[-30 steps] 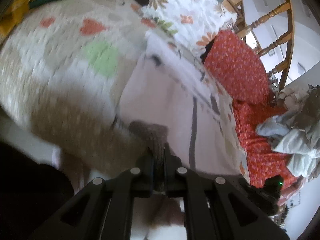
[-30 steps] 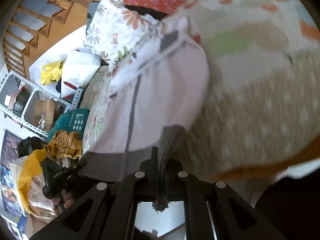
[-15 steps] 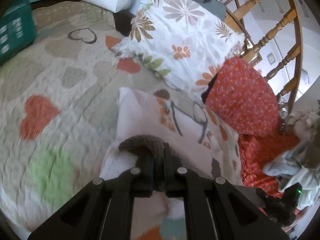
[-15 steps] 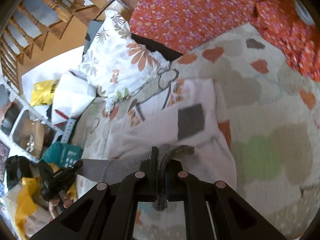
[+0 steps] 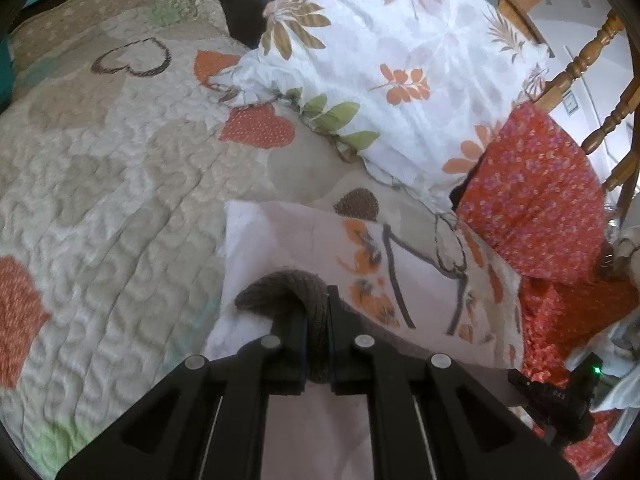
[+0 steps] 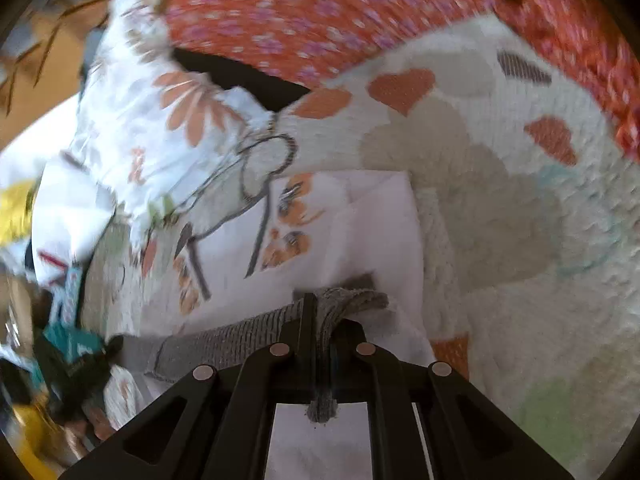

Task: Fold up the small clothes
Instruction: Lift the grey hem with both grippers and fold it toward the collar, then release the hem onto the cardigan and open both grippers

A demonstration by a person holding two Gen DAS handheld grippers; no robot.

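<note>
two tools (image 5: 317, 312) (image 6: 320, 320) clamping one garment (image 5: 360, 248), one quilt (image 5: 100, 168)

The left tongs (image 5: 317, 322) are matte black plastic: two flat fingers that widen back into angular arms with triangular cut-outs, four round silver screw heads set across them, and thin pale lines along the inner edges. The right tongs (image 6: 320, 328) share the same black build, four silver screws and cut-outs. No skin or sleeve is clear.
</note>
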